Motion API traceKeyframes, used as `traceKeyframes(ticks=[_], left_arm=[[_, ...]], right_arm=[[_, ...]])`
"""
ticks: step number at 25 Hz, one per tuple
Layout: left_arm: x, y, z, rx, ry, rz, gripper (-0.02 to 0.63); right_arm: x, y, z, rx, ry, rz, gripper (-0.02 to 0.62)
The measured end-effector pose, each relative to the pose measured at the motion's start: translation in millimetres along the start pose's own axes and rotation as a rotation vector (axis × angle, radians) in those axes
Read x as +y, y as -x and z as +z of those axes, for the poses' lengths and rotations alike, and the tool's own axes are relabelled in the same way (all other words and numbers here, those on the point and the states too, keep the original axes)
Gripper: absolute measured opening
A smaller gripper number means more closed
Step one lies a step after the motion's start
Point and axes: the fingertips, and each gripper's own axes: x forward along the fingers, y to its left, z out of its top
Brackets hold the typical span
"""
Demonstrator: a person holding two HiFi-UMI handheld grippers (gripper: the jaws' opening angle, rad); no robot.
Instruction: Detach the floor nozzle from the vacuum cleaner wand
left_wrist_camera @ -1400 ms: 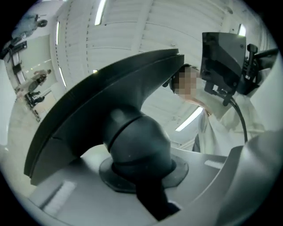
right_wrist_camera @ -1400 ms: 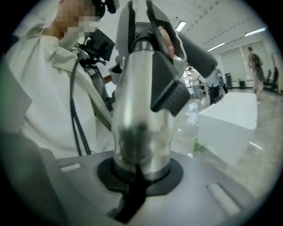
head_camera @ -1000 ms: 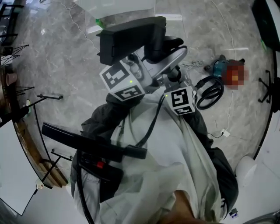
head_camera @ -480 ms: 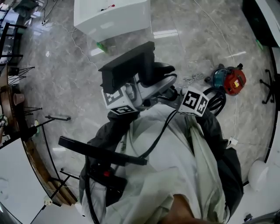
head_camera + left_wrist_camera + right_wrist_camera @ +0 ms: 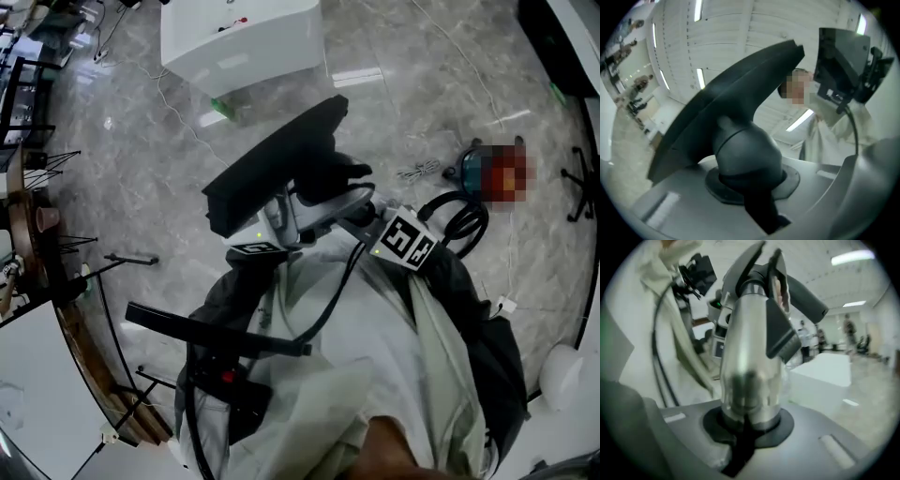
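The floor nozzle [image 5: 272, 169] is held up above the floor, in front of the person's chest, and looks not yet off the wand [image 5: 330, 204]. The left gripper [image 5: 751, 185] has its jaws about half closed on the nozzle's dark swivel neck. The right gripper [image 5: 747, 420] has its jaws narrowly clamped on the silver wand tube. The wand's long axis runs from the right jaws far-left into the nozzle, so I judge the separating pull should follow that line, each hand already on its own piece.
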Motion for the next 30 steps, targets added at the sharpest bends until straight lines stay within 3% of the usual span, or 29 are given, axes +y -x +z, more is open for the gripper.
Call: traceKeyframes(ticks=[2,3,4,6,8,10,15,16,18,20,22,24,26,28,29,30], left_arm=[[-15.0,-5.4,2.3,-0.019,0.011,-0.116,0.075],[-17.3,-7.3,2.8,-0.027,0.021,-0.146,0.075],[-16.7,-8.4,3.0,-0.034,0.032,-0.159,0.075],[-7.6,-7.3,2.6,-0.046,0.055,-0.134,0.075],[8.4,-2.0,1.4,-0.053,0.076,-0.053,0.075],[23.9,2.3,-1.8,-0.044,0.092,0.045,0.072],[72.2,11.0,-11.8,0.011,0.085,0.373,0.071],[79.9,13.1,-13.8,0.022,0.082,0.437,0.071],[87.9,16.5,-16.2,0.042,0.078,0.502,0.071],[83.6,17.2,-13.6,0.042,0.082,0.442,0.071],[64.5,14.4,-5.0,0.003,0.087,0.254,0.075],[31.4,10.4,4.6,-0.060,0.091,-0.004,0.078],[6.2,9.6,9.3,-0.099,0.097,-0.173,0.077],[4.1,8.4,7.9,-0.104,0.117,-0.206,0.075],[11.2,8.0,5.5,-0.100,0.128,-0.179,0.075],[21.1,8.3,3.0,-0.096,0.134,-0.133,0.074]], right_arm=[[31.6,16.7,-0.6,0.003,-0.013,0.324,0.040],[40.1,23.8,-0.5,0.005,-0.023,0.444,0.040],[43.1,27.9,-0.2,0.004,-0.038,0.523,0.040],[38.2,26.0,1.7,-0.001,-0.076,0.557,0.038],[27.3,16.0,1.8,0.005,-0.099,0.471,0.037],[12.5,6.7,-2.5,0.031,-0.107,0.310,0.037],[-48.1,0.8,-18.0,0.100,-0.112,-0.329,0.036],[-57.8,1.6,-21.1,0.112,-0.107,-0.423,0.036],[-66.1,0.0,-23.9,0.120,-0.100,-0.489,0.035],[-58.5,-6.2,-18.4,0.091,-0.096,-0.400,0.037],[-40.6,-7.5,-10.4,0.066,-0.086,-0.212,0.040],[-15.7,-0.9,-7.1,0.072,-0.072,0.031,0.040],[13.5,10.5,-6.2,0.078,-0.092,0.328,0.040],[34.9,21.0,-2.2,0.051,-0.151,0.598,0.040],[38.6,23.3,-1.0,0.035,-0.179,0.668,0.040],[37.8,22.8,-1.2,0.026,-0.201,0.679,0.038]])
